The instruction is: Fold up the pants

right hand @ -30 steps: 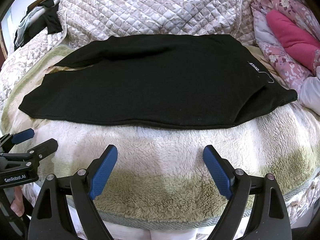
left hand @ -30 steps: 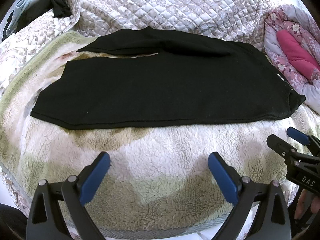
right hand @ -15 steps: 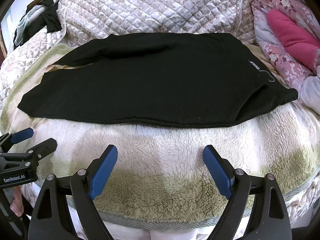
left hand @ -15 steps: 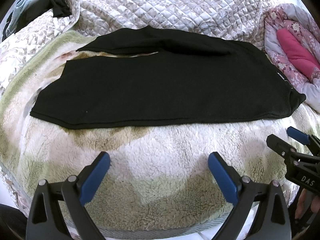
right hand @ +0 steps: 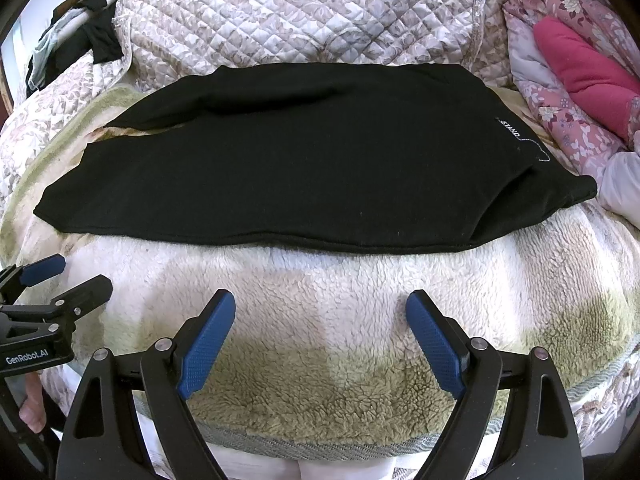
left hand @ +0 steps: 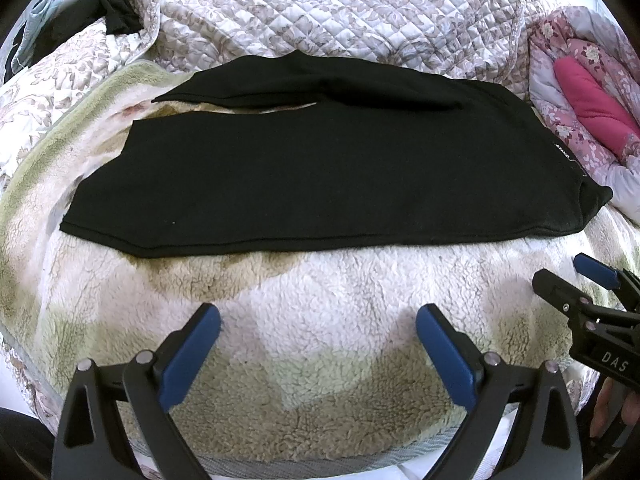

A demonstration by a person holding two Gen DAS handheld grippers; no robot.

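Black pants [left hand: 320,168] [right hand: 304,160] lie flat across a fleecy cream and green blanket [left hand: 320,320] [right hand: 320,300], legs to the left, waistband with a small white label to the right. One leg lies on the other, the far leg peeking out behind. My left gripper [left hand: 318,320] hovers open over the blanket, short of the pants' near edge, holding nothing. My right gripper [right hand: 320,308] is open as well, empty, near the same edge. Each gripper shows in the other's view: the right gripper [left hand: 580,276] low right, the left gripper [right hand: 68,276] low left.
A quilted floral bedspread [left hand: 320,8] rises behind the pants. A pink pillow in floral bedding [left hand: 592,96] lies at the right. Dark clothes [left hand: 100,12] hang at the far left. The blanket's front edge [right hand: 320,444] drops off just below my grippers.
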